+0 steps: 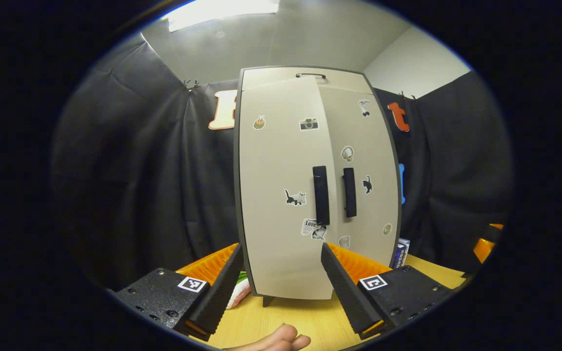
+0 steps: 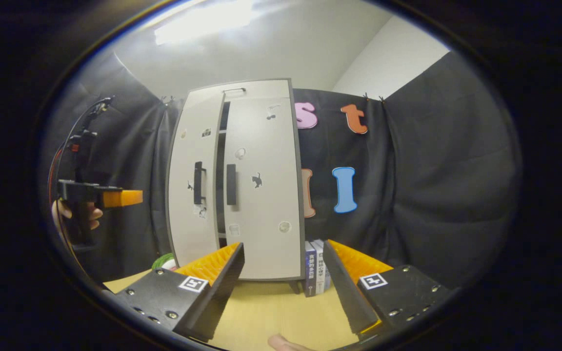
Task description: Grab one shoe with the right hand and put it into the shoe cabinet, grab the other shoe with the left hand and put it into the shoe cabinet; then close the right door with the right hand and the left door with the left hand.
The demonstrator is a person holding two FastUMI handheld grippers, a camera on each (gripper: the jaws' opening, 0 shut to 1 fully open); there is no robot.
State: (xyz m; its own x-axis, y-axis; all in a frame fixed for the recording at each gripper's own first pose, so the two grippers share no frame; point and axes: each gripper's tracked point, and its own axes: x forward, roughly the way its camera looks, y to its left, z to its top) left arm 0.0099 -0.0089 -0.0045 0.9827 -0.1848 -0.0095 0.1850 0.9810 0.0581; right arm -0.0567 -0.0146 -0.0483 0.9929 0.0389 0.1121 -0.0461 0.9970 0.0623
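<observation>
Booth dim overall — light comes from a ceiling panel (image 1: 222, 12), blown out to glare in both views. The cabinet (image 1: 281, 195) front is evenly lit and sharp; the black cloth swallows detail. Strong fisheye bowing — cabinet edges curve outward, worse toward the rim. Worktop (image 2: 271, 307) lit warm, soft shadow under the cabinet.

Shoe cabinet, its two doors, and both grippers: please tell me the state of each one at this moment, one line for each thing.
Shoe cabinet: upright on the table, no shoe visible outside it.
Left door: not fully shut, a dark gap remains beside it.
Right door: shut flat against the cabinet.
Left gripper: open, holding nothing, facing the doors.
Right gripper: open, holding nothing.
Books: standing upright beside the cabinet.
</observation>
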